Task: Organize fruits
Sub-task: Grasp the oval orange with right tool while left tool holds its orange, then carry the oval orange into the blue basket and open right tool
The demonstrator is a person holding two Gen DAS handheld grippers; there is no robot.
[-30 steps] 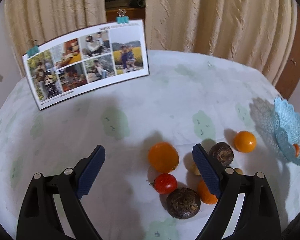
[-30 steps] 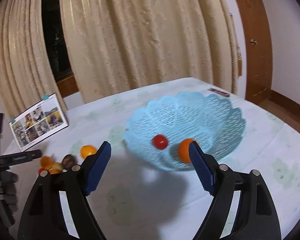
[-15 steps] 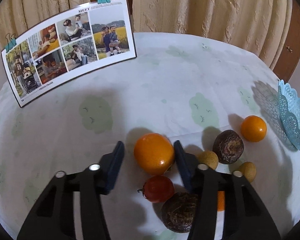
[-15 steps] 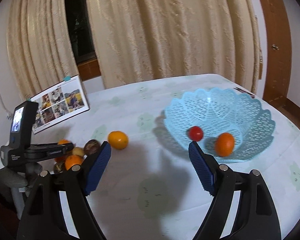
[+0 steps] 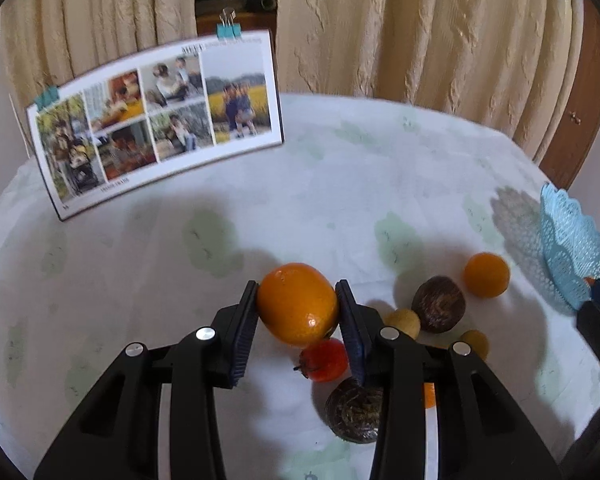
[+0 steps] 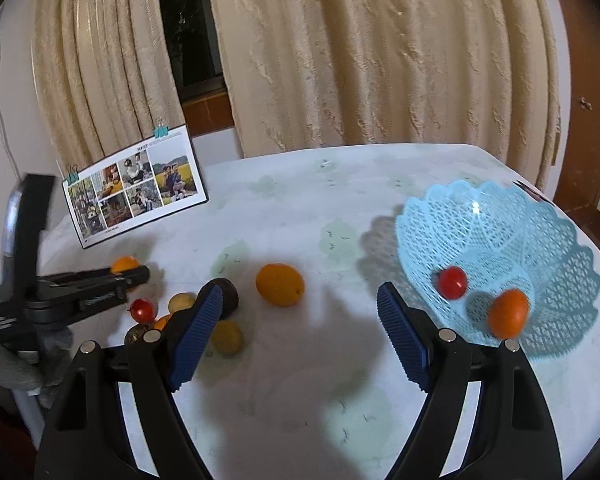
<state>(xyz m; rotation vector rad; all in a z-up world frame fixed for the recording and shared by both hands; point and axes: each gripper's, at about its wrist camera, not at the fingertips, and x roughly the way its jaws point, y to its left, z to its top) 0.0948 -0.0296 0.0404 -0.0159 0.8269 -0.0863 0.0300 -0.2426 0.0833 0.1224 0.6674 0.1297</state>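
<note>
My left gripper (image 5: 298,304) is shut on a large orange (image 5: 297,304), held just above the table; it also shows in the right wrist view (image 6: 130,274). Below it lie a red tomato (image 5: 324,360), two dark brown round fruits (image 5: 438,304) (image 5: 356,410), small yellow fruits (image 5: 402,322) and a small orange (image 5: 486,274). My right gripper (image 6: 300,312) is open and empty above the table, between the loose fruit and a blue lattice basket (image 6: 548,216). The basket holds a tomato (image 6: 453,282) and an orange fruit (image 6: 508,312).
A photo calendar (image 5: 156,120) with clips stands at the back left of the table (image 5: 340,184). Curtains hang behind the table. A wooden door frame (image 6: 584,80) is at the right. The basket edge (image 5: 572,248) shows at the far right in the left wrist view.
My left gripper has closed on the large orange and lifted slightly. My right gripper has swung left from the basket toward the loose fruit.
</note>
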